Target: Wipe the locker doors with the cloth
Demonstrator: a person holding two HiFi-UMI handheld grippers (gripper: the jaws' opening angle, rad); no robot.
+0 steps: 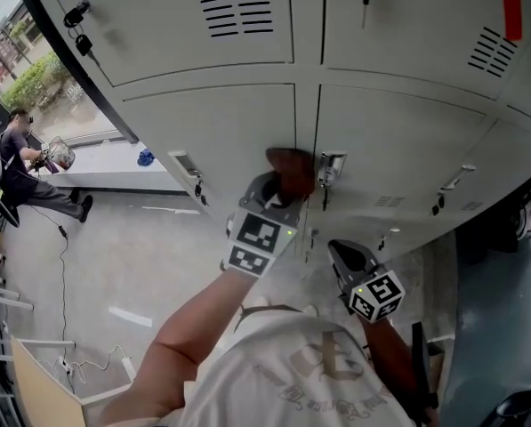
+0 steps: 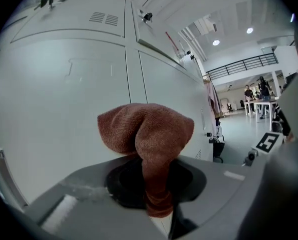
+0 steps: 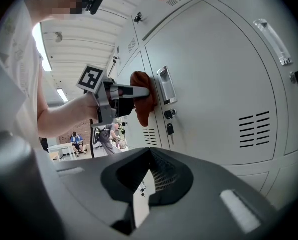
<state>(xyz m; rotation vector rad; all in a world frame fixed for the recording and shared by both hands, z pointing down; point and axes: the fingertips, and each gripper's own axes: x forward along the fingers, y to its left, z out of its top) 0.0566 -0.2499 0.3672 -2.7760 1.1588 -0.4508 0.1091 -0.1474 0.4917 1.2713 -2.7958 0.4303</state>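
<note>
Cloth [image 1: 289,172], brown, is clamped by its bunched tail in my left gripper [image 1: 278,194], jaws closed on it, against the grey locker door [image 1: 221,140] just beside a latch handle [image 1: 330,169]. My right gripper [image 1: 347,258] hangs lower, jaws together, empty. A key [image 3: 169,130] hangs under the latch. Grey floor [image 1: 158,256] lies below, with a person [image 1: 20,163] well apart.

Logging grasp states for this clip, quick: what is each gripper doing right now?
Left gripper: jaws shut on the reddish-brown knitted cloth.
Right gripper: jaws shut, holding nothing.
</note>
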